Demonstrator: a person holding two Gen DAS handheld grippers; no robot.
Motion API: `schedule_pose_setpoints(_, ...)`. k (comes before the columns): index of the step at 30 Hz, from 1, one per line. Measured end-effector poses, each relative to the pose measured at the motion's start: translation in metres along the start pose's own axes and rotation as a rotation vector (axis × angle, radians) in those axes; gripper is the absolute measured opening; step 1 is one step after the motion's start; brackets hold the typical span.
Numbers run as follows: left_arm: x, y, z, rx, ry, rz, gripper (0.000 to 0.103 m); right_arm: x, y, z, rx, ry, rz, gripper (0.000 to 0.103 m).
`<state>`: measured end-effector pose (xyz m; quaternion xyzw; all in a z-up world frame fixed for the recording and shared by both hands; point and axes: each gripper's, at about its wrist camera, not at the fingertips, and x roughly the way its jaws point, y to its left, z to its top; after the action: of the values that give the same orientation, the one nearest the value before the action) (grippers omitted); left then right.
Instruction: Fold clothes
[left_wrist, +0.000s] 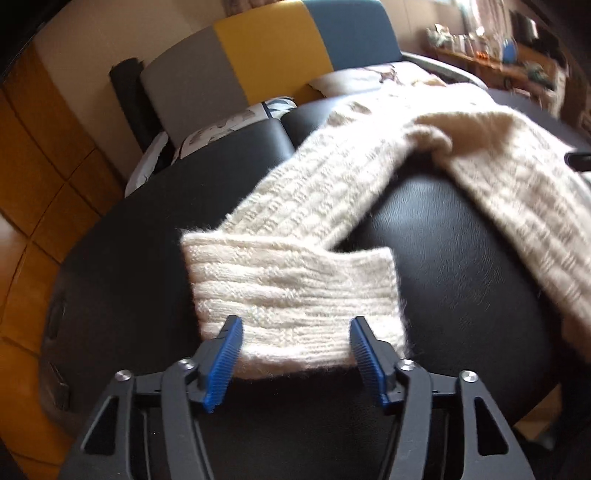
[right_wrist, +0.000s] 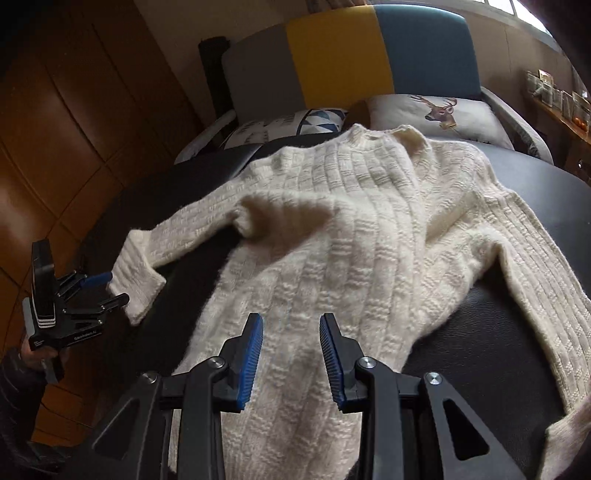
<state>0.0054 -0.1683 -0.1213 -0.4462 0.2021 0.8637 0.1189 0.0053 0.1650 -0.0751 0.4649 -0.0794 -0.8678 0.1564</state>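
A cream knitted sweater (right_wrist: 351, 236) lies spread face up on a black leather surface (right_wrist: 480, 332), collar toward the far side. Its left sleeve runs out to a ribbed cuff (left_wrist: 291, 291). My left gripper (left_wrist: 295, 325) is open, its blue pads on either side of the cuff's near edge, not closed on it. In the right wrist view the left gripper (right_wrist: 110, 290) shows at the cuff's end, held by a hand in a dark sleeve (right_wrist: 22, 365). My right gripper (right_wrist: 291, 321) is open above the sweater's lower body, with knit under the gap.
Two patterned cushions (right_wrist: 436, 114) rest beyond the collar against a grey, yellow and blue backrest (right_wrist: 332, 62). Wooden panelling (right_wrist: 74, 129) stands to the left. A cluttered shelf (right_wrist: 561, 99) is at the right. The right sleeve (right_wrist: 546, 280) trails toward the near right edge.
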Motion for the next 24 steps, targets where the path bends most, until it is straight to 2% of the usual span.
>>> schedule_pose_setpoints(2,0.007,-0.003,-0.006,0.016,0.008,0.012,0.073,0.005,0.007,0.000,-0.010,0.017,0.003,0.032)
schedule_pose_setpoints(3,0.010,0.000,-0.006,-0.024,0.008,-0.017,0.072,0.009,0.011,0.001,-0.013,0.022,0.004,0.032)
schedule_pose_setpoints(5,0.014,0.013,-0.006,-0.136,0.005,-0.105,0.052,0.015,0.018,0.002,-0.028,0.033,0.001,0.032)
schedule_pose_setpoints(6,0.015,0.021,-0.007,-0.193,-0.002,-0.144,0.024,0.018,0.021,0.002,-0.038,0.038,-0.001,0.032)
schedule_pose_setpoints(7,0.014,0.029,-0.009,-0.249,-0.013,-0.174,0.013,0.020,0.024,0.003,-0.047,0.045,-0.002,0.032)
schedule_pose_setpoints(11,0.007,0.068,-0.020,-0.496,-0.074,-0.312,0.012,0.028,0.035,0.012,-0.085,0.055,-0.006,0.032)
schedule_pose_setpoints(15,-0.011,0.134,-0.039,-0.830,-0.242,-0.509,0.012,0.033,0.043,0.033,-0.107,0.034,-0.007,0.032)
schedule_pose_setpoints(18,-0.017,0.182,-0.061,-1.042,-0.336,-0.547,0.012,0.041,0.046,0.053,-0.103,0.019,-0.001,0.032)
schedule_pose_setpoints(19,-0.016,0.195,-0.068,-1.099,-0.344,-0.541,0.012,0.046,0.044,0.060,-0.089,0.021,-0.001,0.032)
schedule_pose_setpoints(21,-0.004,0.212,-0.085,-1.181,-0.292,-0.484,0.012,0.056,0.040,0.072,-0.060,0.022,-0.005,0.032)
schedule_pose_setpoints(24,0.018,0.222,-0.112,-1.296,-0.143,-0.425,0.014,0.064,0.033,0.088,-0.033,0.013,-0.010,0.032)
